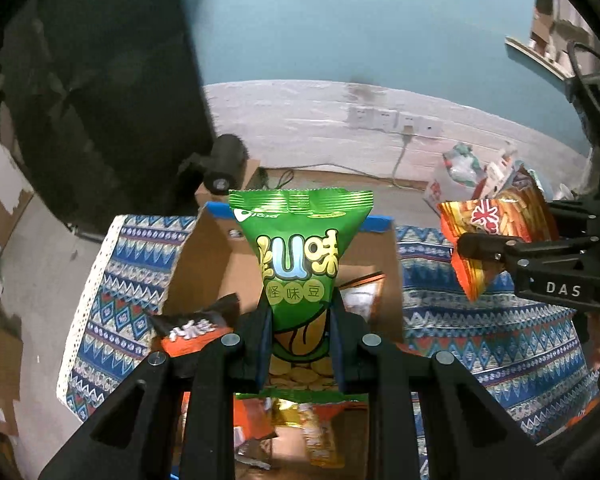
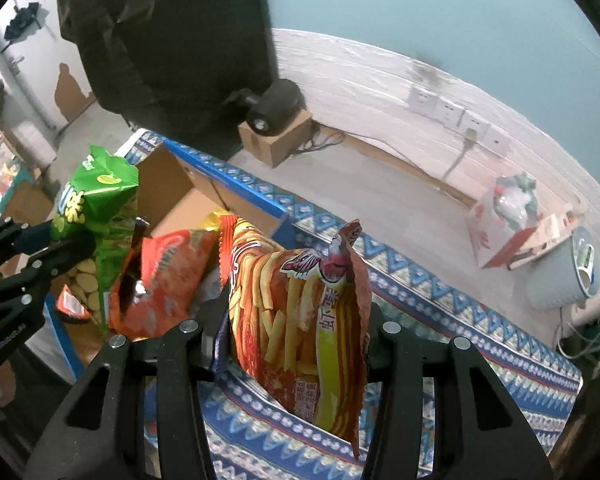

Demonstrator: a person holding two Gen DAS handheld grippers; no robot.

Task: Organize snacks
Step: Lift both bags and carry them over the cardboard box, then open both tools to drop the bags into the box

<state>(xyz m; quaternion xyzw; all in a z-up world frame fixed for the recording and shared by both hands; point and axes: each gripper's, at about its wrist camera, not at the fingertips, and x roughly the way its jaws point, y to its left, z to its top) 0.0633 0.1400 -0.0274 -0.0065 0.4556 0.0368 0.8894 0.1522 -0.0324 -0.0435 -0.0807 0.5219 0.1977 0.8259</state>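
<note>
My left gripper (image 1: 300, 344) is shut on a green snack bag (image 1: 300, 256) and holds it upright above an open cardboard box (image 1: 204, 256). The box holds a black and orange bag (image 1: 196, 328) and several other packets. My right gripper (image 2: 292, 320) is shut on an orange shrimp-stick bag (image 2: 300, 320), held above the patterned cloth just right of the box (image 2: 180, 204). The right gripper and its bag (image 1: 496, 232) show at the right of the left wrist view. The left gripper (image 2: 60, 248) with the green bag (image 2: 96, 208) shows at the left of the right wrist view.
A blue patterned cloth (image 1: 480, 340) covers the surface under the box. A red-orange packet (image 2: 164, 276) stands in the box. A black camera (image 2: 272, 108) sits on a small carton behind. A plastic bag (image 2: 512, 216) and a pale bucket (image 2: 568, 272) stand on the floor at right.
</note>
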